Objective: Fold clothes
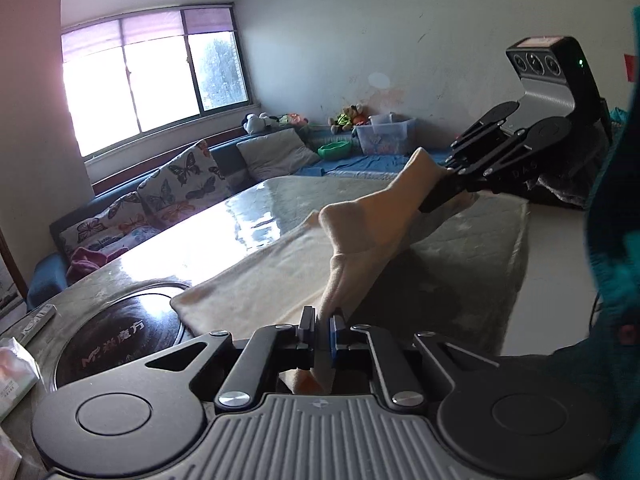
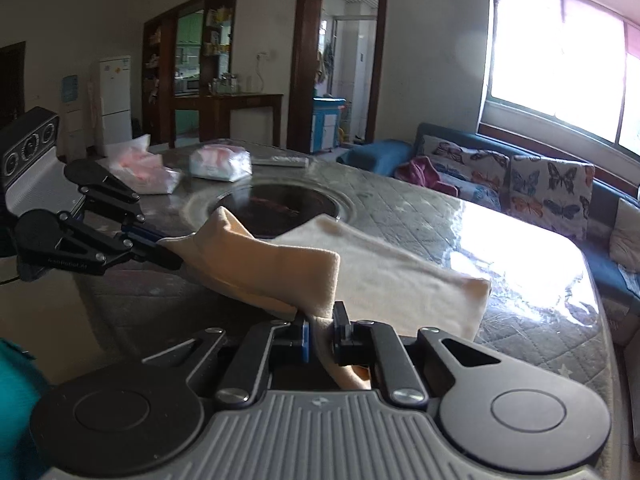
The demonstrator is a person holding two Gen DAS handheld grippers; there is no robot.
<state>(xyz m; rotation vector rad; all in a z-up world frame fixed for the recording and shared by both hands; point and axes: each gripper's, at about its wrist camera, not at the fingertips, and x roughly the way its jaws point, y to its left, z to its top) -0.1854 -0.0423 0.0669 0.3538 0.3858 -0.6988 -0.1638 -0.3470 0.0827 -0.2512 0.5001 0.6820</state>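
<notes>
A cream-coloured garment (image 1: 260, 272) lies spread on the quilted table (image 1: 460, 280), its near edge lifted off the surface. My left gripper (image 1: 322, 326) is shut on one corner of that edge, cloth pinched between the blue pads. My right gripper (image 1: 448, 168) holds the other corner further right, raised above the table. In the right wrist view, the right gripper (image 2: 322, 326) is shut on the garment (image 2: 380, 276), and the left gripper (image 2: 154, 240) grips the far corner at the left. The lifted edge hangs in a fold between the two.
A black round cooktop (image 1: 120, 340) is set into the table beside the garment. Plastic bags (image 2: 220, 164) and a remote (image 2: 280, 161) lie at the table's far end. A sofa with butterfly cushions (image 1: 180, 184) runs along the window. A teal sleeve (image 1: 616, 240) is at the right.
</notes>
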